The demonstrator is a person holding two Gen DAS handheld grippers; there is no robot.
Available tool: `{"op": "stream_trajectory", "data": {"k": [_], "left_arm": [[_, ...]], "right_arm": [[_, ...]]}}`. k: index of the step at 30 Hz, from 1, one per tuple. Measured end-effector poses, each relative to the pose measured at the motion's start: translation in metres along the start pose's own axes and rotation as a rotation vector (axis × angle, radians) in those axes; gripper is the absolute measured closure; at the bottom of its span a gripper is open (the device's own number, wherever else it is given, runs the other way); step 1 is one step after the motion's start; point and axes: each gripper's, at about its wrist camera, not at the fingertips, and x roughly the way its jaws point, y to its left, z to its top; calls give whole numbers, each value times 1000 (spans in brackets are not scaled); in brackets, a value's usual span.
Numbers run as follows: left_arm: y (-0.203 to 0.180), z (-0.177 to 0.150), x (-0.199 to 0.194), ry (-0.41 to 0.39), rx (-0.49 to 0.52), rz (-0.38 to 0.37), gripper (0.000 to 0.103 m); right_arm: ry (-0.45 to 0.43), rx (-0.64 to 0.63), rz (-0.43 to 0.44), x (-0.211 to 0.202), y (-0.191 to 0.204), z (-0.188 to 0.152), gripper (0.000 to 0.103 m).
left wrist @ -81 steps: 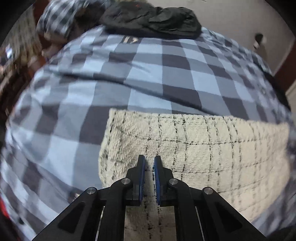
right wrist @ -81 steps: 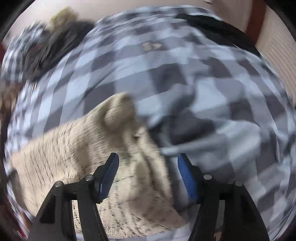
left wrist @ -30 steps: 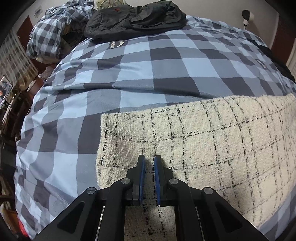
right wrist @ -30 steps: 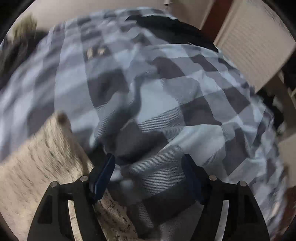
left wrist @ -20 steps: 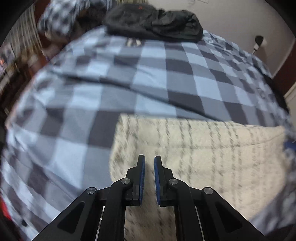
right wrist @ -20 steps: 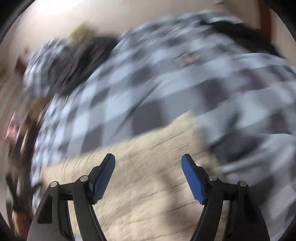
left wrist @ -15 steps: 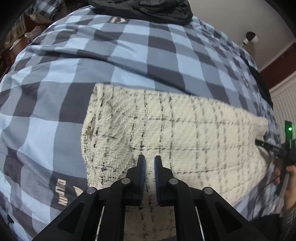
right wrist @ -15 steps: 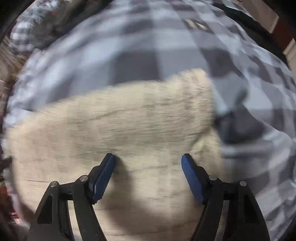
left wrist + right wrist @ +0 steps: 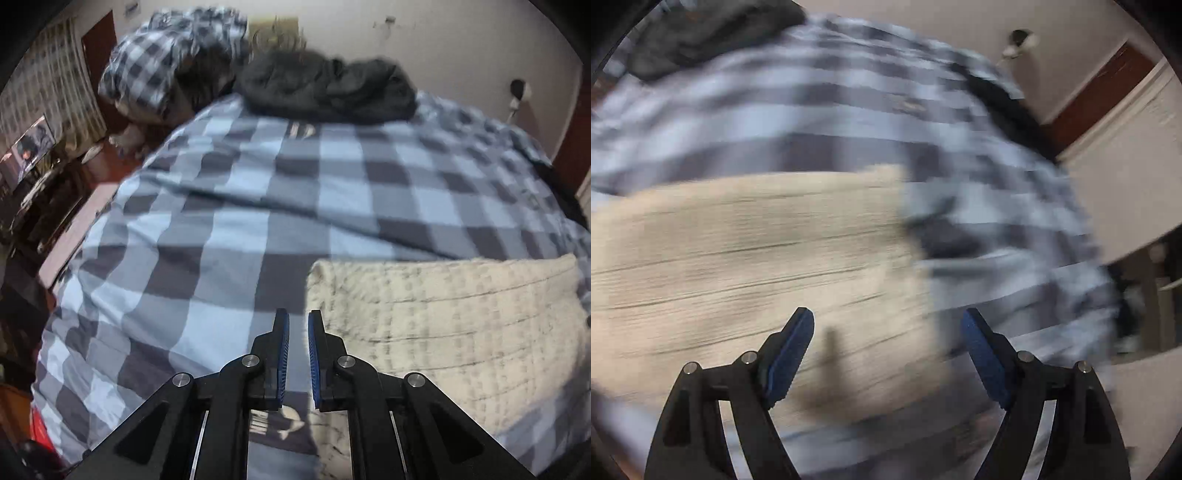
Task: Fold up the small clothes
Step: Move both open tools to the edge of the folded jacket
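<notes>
A cream cloth with thin black check lines (image 9: pixel 443 325) lies flat on the blue-grey checked bedspread (image 9: pixel 258 206). In the left wrist view it is at the lower right. My left gripper (image 9: pixel 298 328) hovers over the cloth's left edge, jaws nearly closed with a narrow gap and nothing between them. In the blurred right wrist view the cloth (image 9: pixel 738 251) fills the left and centre. My right gripper (image 9: pixel 888 332) is open and empty above the cloth's right edge.
A black garment (image 9: pixel 325 88) and a checked pillow (image 9: pixel 166 62) lie at the far end of the bed. Dark furniture and a floor strip (image 9: pixel 70 225) are to the left of the bed. A wall and red-brown door frame (image 9: pixel 1100 99) stand to the right.
The left gripper has shifted left, from over the cloth's middle to its left edge. The right gripper has swung right toward the cloth's right edge and stays open.
</notes>
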Motion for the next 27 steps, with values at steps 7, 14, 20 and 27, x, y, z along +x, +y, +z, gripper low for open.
{"op": "stream_trajectory", "data": {"k": [7,14,20,27], "left_arm": [[-65,-30,1,118,191,-306,94],[-41,-15,-32,-73,134,-336,94],[-17,-18,-11,105,107,-235,0],[-11,-25,25,208,6,-317,0]], "right_arm": [[98,-41,320,20,54,-29,24],[148,27,263,52,35,-14,24],[194,221,375,66,0,-6,24],[199,167,332,70,6,-4,24]]}}
